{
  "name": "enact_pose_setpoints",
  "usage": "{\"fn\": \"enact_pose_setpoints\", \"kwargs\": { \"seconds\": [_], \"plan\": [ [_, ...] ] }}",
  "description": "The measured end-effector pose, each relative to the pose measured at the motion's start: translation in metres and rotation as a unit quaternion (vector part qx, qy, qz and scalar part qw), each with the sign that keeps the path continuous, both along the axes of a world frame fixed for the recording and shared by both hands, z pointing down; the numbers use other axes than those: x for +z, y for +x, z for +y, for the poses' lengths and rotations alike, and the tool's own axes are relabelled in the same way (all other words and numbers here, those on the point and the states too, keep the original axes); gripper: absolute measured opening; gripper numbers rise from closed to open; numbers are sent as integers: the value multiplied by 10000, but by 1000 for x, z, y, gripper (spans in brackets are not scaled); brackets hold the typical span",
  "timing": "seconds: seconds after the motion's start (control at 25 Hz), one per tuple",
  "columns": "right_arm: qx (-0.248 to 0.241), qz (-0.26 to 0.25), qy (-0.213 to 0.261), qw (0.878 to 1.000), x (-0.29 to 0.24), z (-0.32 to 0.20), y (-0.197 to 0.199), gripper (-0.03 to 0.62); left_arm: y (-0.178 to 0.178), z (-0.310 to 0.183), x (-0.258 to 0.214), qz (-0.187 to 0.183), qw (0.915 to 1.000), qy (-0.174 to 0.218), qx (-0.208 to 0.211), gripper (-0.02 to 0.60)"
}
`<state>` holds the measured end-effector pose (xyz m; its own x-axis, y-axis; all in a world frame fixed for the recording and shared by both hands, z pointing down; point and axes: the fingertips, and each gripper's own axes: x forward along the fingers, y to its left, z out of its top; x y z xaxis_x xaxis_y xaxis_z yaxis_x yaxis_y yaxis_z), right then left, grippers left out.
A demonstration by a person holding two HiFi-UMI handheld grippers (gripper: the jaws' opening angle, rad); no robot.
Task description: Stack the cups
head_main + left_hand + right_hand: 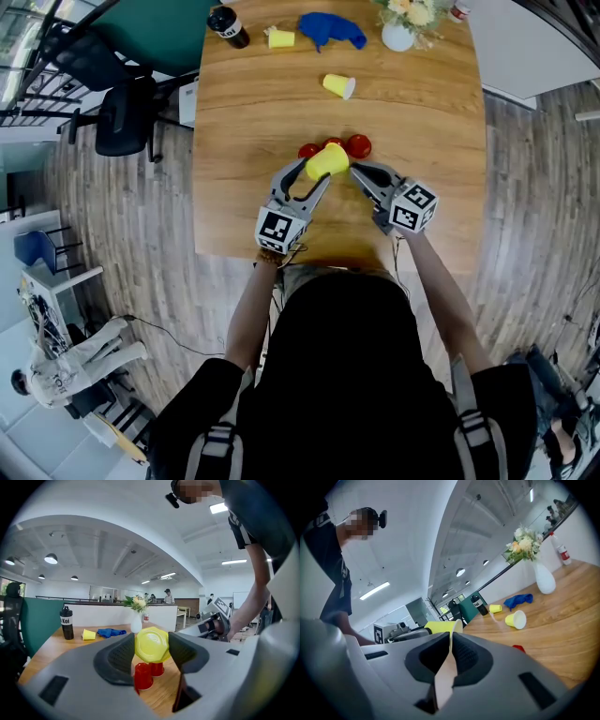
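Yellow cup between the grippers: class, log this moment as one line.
left gripper: gripping yellow cup | right gripper: pinching its rim | red cups: on table beneath

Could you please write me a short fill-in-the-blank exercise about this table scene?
1. The cup gripped by the left gripper and the right gripper is ___.
2. The cups standing on the table below it are ___.
3. The cloth at the far end is ___.
4. The vase holds ___.

Missing words: yellow; red; blue; flowers.
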<state>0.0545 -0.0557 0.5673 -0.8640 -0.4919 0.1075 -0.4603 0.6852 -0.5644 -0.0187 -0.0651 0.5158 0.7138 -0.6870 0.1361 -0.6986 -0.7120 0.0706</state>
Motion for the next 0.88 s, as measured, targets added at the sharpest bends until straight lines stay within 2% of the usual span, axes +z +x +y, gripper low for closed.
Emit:
{"fn": "enact_pose_setpoints", "kwargs": {
  "seconds": [0.2, 0.32, 0.44, 0.52, 0.88],
  "plan": [
    [203, 50, -90, 9997, 10, 2, 16, 26, -18, -20, 9, -718, 9970, -47, -292, 249],
    [321, 165, -152, 9992, 12, 3, 26, 26, -23, -30, 17, -1265, 9917, -101, -224, 249],
    [436, 195, -171, 9987, 14, 4, 34, 23, -24, -38, 30, -1894, 9816, -226, -9, 249],
    [506, 167, -193, 9984, 17, 4, 37, 21, -22, -42, 41, -2182, 9752, -339, 148, 249],
    [631, 205, -201, 9976, 21, 6, 44, 17, -5, -48, 81, -2987, 9495, -750, 605, 249]
  ]
}}
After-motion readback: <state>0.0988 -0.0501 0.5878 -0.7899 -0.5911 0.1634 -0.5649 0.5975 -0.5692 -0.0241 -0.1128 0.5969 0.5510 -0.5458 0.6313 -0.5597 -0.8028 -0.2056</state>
